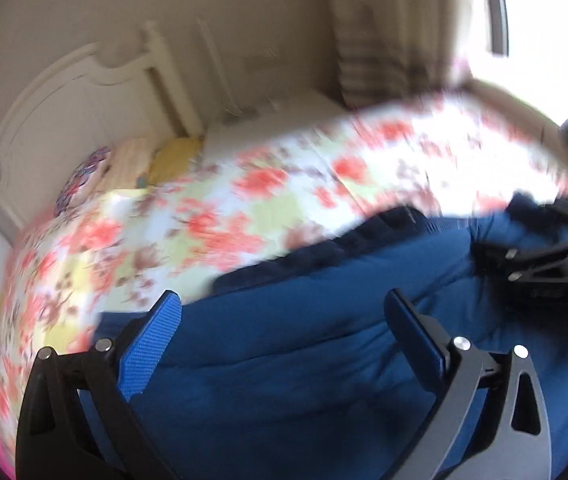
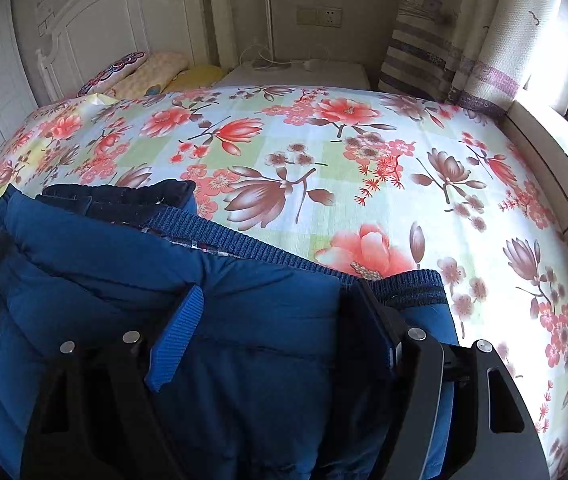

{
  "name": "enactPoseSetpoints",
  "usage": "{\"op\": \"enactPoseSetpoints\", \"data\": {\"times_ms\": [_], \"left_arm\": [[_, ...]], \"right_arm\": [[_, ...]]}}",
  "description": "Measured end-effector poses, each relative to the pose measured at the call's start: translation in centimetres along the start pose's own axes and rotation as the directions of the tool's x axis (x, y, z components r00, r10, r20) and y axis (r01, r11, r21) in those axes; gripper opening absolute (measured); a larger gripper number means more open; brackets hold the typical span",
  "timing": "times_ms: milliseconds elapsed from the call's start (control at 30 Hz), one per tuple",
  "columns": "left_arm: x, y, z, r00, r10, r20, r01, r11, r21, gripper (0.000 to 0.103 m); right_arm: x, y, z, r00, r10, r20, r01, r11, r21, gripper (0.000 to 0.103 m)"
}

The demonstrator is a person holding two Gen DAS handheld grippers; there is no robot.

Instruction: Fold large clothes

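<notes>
We count one blue padded jacket (image 2: 131,264) on one bed with a floral sheet (image 2: 324,152), and two grippers, the left gripper (image 1: 279,308) and the right gripper (image 2: 275,300). By the one white headboard (image 2: 123,20) we see three pillows (image 2: 151,74). One curtain (image 2: 464,40) hangs beside one wall socket panel (image 2: 320,16).

The only garment is a blue padded jacket (image 2: 95,256), thick and quilted with stitched seams across the panels. It lies on the flowered bed cover (image 2: 324,152) at the near edge, flat but partly folded, one padded layer resting over another. A darker blue knitted rib band (image 2: 219,232) runs along its far edge, and beside it a checked lining shows a little. A dark navy part (image 2: 123,196), perhaps the collar, is at the far left corner. In the left wrist view the jacket (image 1: 304,320) is blurred.
</notes>
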State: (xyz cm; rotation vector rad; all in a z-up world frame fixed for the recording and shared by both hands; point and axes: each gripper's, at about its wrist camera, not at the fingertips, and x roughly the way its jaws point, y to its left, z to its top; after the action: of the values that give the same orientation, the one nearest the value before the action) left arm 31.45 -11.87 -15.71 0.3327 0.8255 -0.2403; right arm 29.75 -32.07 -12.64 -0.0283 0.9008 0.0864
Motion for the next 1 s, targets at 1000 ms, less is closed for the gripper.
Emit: {"op": "enactPoseSetpoints", "data": {"times_ms": [1000], "left_arm": [[5.8,15.5,-5.4,0.993,-0.094,-0.065,0.056,0.898,-0.437,0.101]], "right_arm": [[-4.1,9.6,1.9,1.000,0.001,0.031,0.003,0.992,-0.123,0.079]]}}
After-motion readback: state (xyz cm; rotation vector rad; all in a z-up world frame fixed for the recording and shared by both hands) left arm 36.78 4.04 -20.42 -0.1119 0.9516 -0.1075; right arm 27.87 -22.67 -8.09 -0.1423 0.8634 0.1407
